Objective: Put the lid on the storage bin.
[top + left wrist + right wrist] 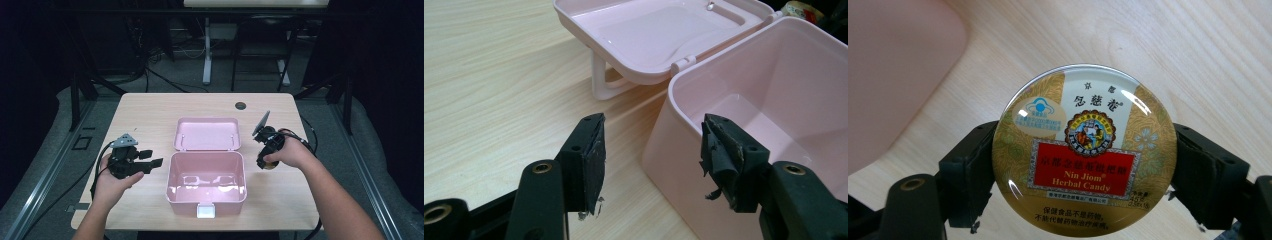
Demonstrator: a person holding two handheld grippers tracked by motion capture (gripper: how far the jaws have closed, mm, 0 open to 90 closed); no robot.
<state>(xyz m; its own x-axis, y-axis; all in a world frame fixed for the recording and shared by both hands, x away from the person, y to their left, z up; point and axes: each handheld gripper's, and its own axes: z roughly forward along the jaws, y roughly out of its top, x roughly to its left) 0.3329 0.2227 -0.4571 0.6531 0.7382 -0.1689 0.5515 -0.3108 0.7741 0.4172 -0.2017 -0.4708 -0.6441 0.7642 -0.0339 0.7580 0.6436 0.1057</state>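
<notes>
Candy tin waits beside the open pink box

The pink box (206,183) lies left of the right gripper (1083,165), which clamps the round candy tin (1084,150) above the table (150,110); the left gripper (651,150) is released, empty.

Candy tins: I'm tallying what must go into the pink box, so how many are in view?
1. The candy tin is clamped in the right tool, right of the open pink box. Others may be hidden.
</notes>
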